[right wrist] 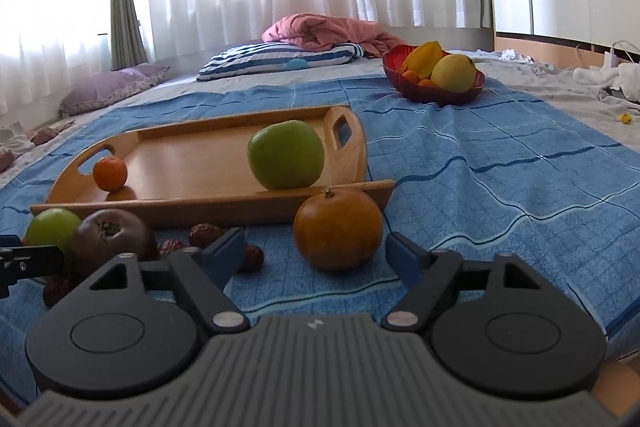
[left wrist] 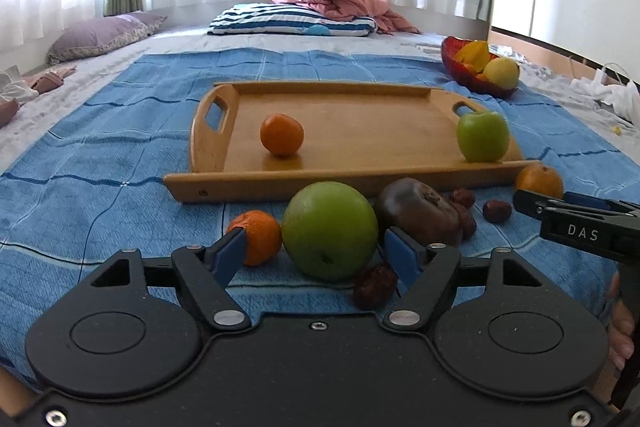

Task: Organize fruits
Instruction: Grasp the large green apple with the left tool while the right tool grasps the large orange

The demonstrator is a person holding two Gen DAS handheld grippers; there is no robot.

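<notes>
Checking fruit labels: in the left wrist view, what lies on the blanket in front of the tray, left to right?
Small orange → big green apple → dark brown fruit → lone red date → orange by the tray corner.

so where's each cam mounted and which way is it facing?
Left wrist: sits on the left claw, facing across the bed at a green apple between its fingers; the right claw and part of a hand show at the edge.
Right wrist: sits on the right claw, facing an orange fruit; the left claw's tip shows at the left edge.
Shared: wooden tray, red fruit bowl, blue blanket.
</notes>
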